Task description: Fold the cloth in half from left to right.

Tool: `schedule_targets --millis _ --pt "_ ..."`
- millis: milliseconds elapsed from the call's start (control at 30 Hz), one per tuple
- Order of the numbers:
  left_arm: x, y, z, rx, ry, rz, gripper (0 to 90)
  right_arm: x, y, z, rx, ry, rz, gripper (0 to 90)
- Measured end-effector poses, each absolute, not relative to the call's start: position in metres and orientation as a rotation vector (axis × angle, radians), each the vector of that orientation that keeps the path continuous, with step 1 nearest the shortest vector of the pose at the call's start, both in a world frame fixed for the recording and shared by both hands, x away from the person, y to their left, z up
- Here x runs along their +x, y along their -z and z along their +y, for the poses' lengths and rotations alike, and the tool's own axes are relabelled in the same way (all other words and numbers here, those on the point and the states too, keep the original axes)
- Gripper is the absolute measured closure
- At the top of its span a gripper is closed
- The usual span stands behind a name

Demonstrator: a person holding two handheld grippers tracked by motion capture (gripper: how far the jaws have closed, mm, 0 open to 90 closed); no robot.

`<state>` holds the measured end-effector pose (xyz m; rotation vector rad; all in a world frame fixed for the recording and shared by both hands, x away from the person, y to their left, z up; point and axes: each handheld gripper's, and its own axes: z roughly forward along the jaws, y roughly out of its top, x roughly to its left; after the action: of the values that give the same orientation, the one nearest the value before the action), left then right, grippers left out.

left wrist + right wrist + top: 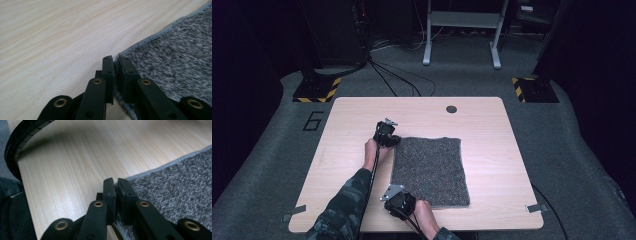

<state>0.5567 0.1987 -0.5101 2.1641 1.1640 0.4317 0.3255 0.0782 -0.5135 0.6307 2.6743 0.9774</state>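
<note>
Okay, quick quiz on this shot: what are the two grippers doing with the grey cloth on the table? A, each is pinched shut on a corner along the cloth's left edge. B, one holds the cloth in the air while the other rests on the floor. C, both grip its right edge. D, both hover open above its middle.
A: the left gripper and the right gripper each have their jaws closed on a corner of the grey cloth, both on its left edge.

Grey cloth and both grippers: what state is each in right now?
Grey cloth: lying flat on the table, pinched at its two left corners.
Left gripper: shut on the cloth's far-left corner, low at the tabletop.
Right gripper: shut on the cloth's near-left corner, low at the tabletop.
</note>
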Motion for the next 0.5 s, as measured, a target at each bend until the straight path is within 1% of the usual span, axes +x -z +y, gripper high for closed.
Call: schedule_targets --millis 367,500 --pt "0.554 0.507 0.202 2.123 -0.429 1.178 84.9 0.317 0.506 0.07 0.678 -1.06 2.625 88.0" --pt "0.555 0.501 0.204 2.119 -0.423 1.175 84.9 0.316 0.503 0.068 0.638 -1.064 2.618 88.1"
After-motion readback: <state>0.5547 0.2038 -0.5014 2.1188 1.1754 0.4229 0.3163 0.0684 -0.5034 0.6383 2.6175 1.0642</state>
